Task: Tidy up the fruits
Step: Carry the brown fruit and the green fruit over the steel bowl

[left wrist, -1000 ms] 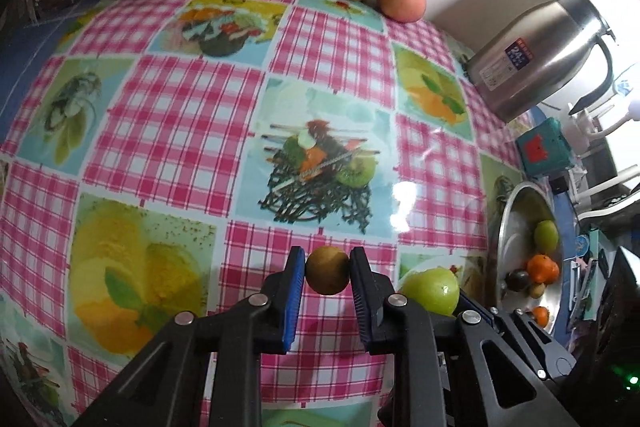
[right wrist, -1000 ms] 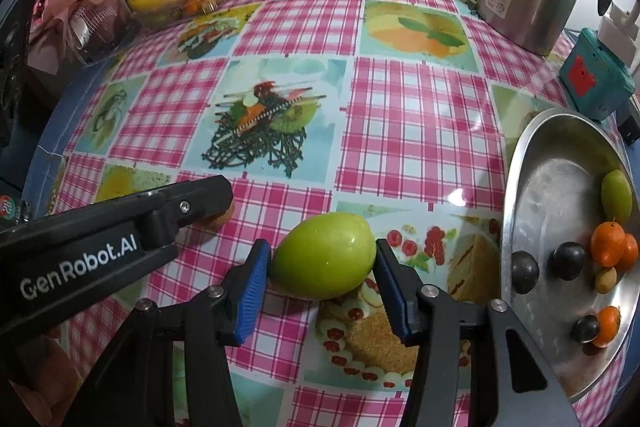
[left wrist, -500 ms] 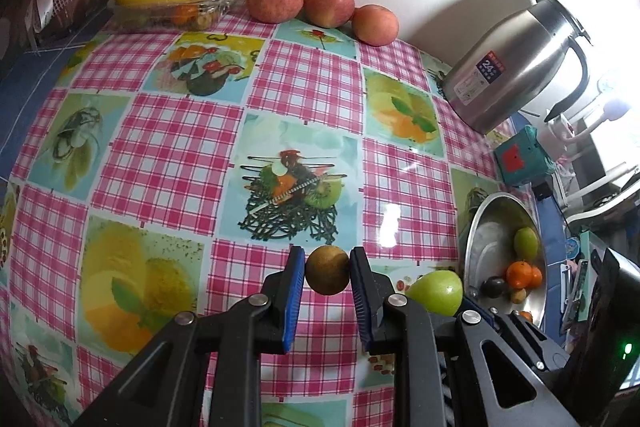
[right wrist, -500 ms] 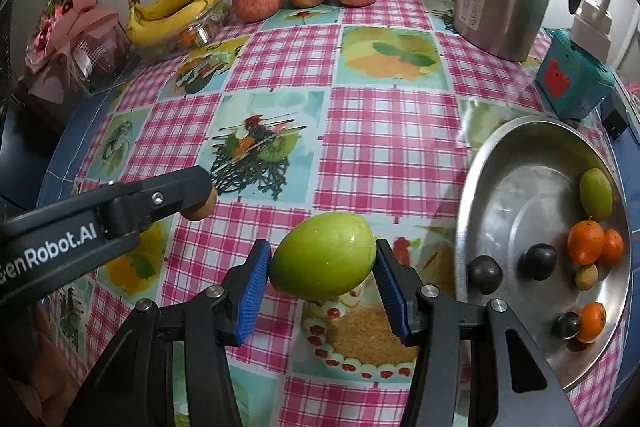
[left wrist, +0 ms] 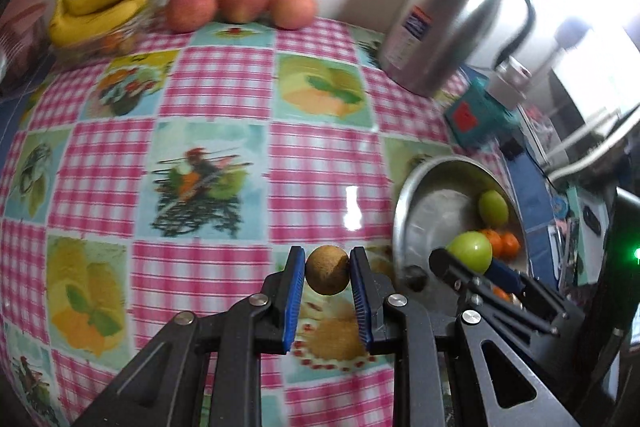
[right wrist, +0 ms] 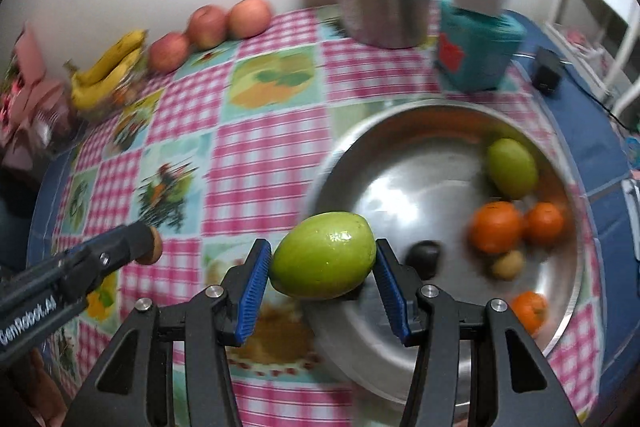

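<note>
A small, round, rough-skinned brown fruit [left wrist: 327,275] is clamped between the blue ribbed pads of the left gripper [left wrist: 326,291], which is closed narrowly on it above the checked tablecloth [left wrist: 208,83]. A larger, smooth, glossy green fruit [right wrist: 324,261] is pinched between the wider-set pads of the right gripper [right wrist: 323,277], at the near rim of the steel bowl [right wrist: 400,339]. The bowl's inside is laid open only in the right wrist view: one green fruit [right wrist: 513,167], three orange fruits, the largest [right wrist: 496,227] beside a smaller one, a small yellowish fruit [right wrist: 508,264] and one dark round fruit [right wrist: 424,255] are counted on the shiny metal. In the left wrist view much of this is hidden behind the right gripper. Further back, a teal box [right wrist: 476,51] and a brushed steel jug [left wrist: 452,23] with a black handle are seen. Along the wall three red apples [left wrist: 240,3] are lined up beside a bunch of bananas [left wrist: 104,7] resting on a clear container.
</note>
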`<action>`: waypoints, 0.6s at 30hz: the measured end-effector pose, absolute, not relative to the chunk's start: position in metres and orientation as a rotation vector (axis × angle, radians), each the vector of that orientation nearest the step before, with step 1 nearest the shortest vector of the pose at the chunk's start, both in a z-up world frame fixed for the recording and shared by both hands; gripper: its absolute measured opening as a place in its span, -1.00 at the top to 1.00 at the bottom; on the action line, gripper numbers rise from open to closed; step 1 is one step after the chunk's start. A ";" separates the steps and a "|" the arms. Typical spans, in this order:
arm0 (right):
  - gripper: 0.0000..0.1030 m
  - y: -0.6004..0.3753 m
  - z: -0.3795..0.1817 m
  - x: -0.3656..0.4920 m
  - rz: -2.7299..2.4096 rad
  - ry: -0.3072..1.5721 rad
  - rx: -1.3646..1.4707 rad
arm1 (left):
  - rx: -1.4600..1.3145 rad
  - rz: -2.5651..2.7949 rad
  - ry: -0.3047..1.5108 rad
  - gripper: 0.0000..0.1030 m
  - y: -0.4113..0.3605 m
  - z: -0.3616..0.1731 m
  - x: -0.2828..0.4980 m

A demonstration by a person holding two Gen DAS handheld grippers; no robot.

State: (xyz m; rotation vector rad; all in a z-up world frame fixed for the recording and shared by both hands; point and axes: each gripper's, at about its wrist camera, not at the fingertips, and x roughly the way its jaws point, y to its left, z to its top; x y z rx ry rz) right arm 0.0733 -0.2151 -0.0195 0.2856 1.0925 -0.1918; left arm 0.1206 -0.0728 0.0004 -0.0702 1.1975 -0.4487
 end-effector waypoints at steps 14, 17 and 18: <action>-0.05 -0.285 -0.013 0.041 -0.309 1.071 0.382 | 0.150 -0.582 1.191 0.52 -0.162 -0.005 0.082; -0.05 -0.296 -0.015 0.039 -0.312 1.051 0.409 | 0.120 -0.601 1.217 0.52 -0.163 -0.012 0.083; -0.05 -0.299 -0.016 0.040 -0.304 1.045 0.427 | 0.127 -0.600 1.221 0.52 -0.166 -0.015 0.083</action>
